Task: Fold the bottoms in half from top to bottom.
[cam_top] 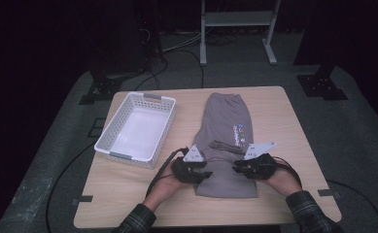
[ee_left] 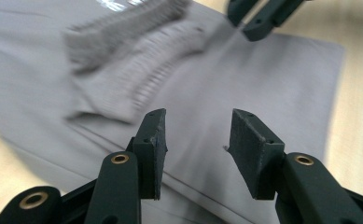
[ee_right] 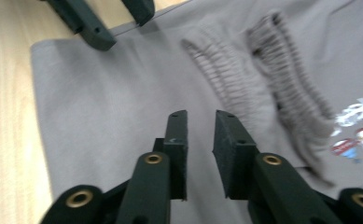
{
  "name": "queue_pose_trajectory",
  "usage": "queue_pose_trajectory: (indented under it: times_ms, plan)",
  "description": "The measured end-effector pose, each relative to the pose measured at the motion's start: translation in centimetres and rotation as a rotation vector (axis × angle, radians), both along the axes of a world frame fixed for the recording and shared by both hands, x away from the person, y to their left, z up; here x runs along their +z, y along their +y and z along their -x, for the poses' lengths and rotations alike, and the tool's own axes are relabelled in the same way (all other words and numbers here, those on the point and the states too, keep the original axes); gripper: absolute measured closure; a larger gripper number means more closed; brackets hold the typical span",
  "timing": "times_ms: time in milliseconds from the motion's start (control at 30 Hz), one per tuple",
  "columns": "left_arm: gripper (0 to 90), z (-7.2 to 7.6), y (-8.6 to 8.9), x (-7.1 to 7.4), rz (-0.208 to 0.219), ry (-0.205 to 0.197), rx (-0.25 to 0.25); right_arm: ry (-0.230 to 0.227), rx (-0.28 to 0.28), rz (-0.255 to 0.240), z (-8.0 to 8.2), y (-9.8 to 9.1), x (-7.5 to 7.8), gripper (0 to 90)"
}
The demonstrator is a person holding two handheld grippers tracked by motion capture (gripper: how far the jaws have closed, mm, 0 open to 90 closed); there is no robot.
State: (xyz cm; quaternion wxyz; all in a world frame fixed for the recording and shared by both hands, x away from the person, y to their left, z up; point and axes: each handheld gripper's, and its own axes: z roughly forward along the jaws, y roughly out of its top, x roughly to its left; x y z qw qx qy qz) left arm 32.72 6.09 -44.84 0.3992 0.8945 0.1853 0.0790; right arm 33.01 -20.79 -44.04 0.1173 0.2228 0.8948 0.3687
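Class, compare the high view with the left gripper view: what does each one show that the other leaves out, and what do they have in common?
The high view alone takes in the white basket, the table's bare edge and the printed logo on the grey garment. The left gripper view alone gives a close look at the left hand-held gripper, jaws apart over the cloth with nothing between them. Both show the garment's ribbed cuffs and the right hand-held gripper.

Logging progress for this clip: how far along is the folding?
Done: the grey garment lies folded narrow, its ribbed cuffs tucked across the middle. In hand: both grippers, left and right, hover open over its near end, holding nothing. Left: further folds probably, and perhaps the white basket, which holds nothing.
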Motion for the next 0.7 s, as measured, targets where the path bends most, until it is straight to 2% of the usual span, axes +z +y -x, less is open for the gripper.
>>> queue_pose_trajectory:
  times_ms: [167, 333, 500, 567, 700]
  plan:
    - [52.4, 1.9, 0.8, -0.1, 0.0, 0.004, -0.044, 0.027, 0.044, -0.028, 1.6, -0.9, -0.2, 62.5]
    - [50.8, 3.3, 1.5, -0.2, -0.007, 0.006, -0.074, 0.041, 0.084, -0.043, 3.8, -2.1, -0.5, 58.7]
    - [47.4, 4.0, 1.5, -0.8, -0.049, -0.003, -0.088, 0.049, 0.092, -0.02, 5.3, -2.8, -1.2, 54.3]
    - [45.9, 3.9, 1.4, -1.1, -0.06, 0.002, -0.091, 0.047, 0.093, -0.011, 5.6, -2.8, -1.4, 51.4]
    - [45.2, 3.9, 1.1, -1.6, -0.082, 0.008, -0.1, 0.056, 0.096, 0.023, 5.8, -2.9, -2.0, 51.0]
